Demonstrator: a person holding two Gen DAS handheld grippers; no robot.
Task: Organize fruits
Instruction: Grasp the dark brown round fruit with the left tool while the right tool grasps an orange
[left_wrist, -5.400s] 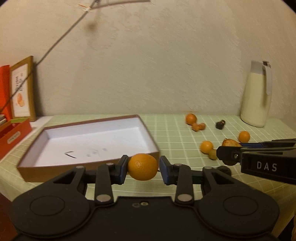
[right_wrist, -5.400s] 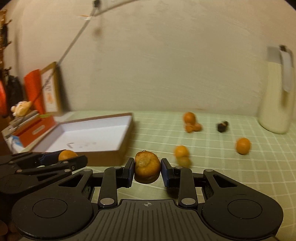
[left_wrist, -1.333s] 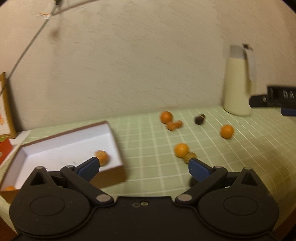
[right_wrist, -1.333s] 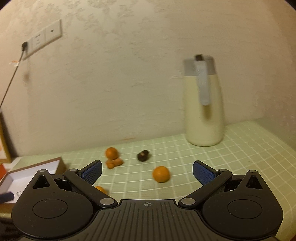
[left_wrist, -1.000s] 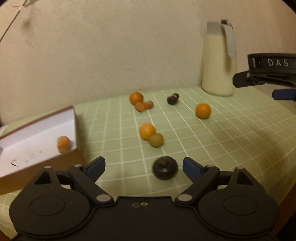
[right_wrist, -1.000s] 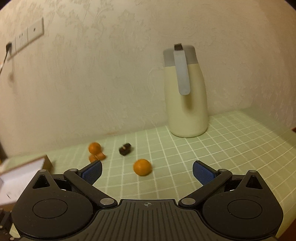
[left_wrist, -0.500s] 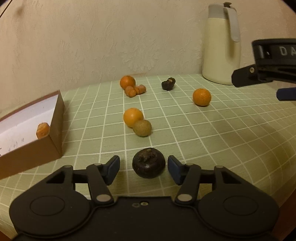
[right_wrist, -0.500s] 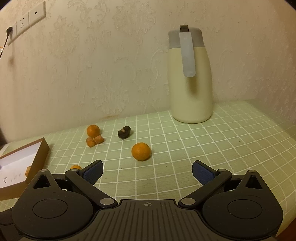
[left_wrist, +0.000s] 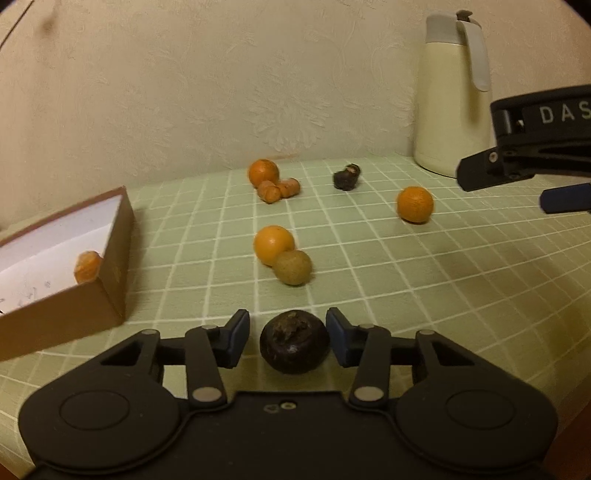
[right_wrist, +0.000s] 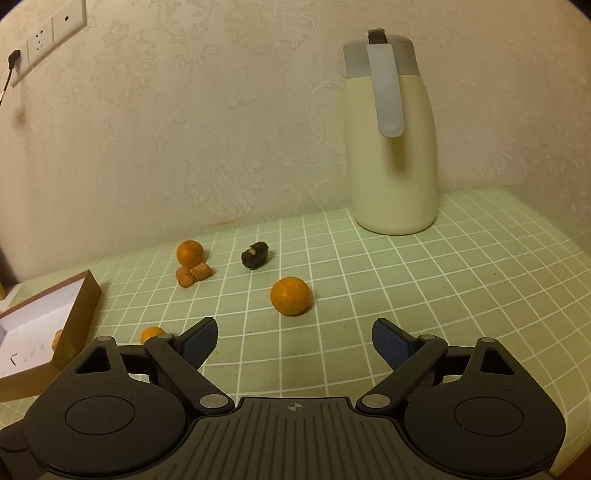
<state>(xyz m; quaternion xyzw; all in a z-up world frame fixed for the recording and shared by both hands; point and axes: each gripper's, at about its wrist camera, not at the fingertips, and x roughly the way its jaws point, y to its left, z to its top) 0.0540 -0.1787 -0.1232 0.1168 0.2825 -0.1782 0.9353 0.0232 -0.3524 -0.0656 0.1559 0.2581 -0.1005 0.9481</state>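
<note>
The left gripper (left_wrist: 287, 334) brackets a dark fruit (left_wrist: 294, 346) on the cloth (left_wrist: 406, 280), pads just beside it with a sliver of gap on each side, not yet gripping. At 12 o'clock lie an orange (left_wrist: 273, 245) touching a tan fruit (left_wrist: 292, 267); the box (left_wrist: 110, 258) sits at 10 o'clock. The right gripper (right_wrist: 294, 341) is spread wide and empty, another orange (right_wrist: 290, 296) at its 12 o'clock, a jug (right_wrist: 393, 147) at 1 o'clock.
</note>
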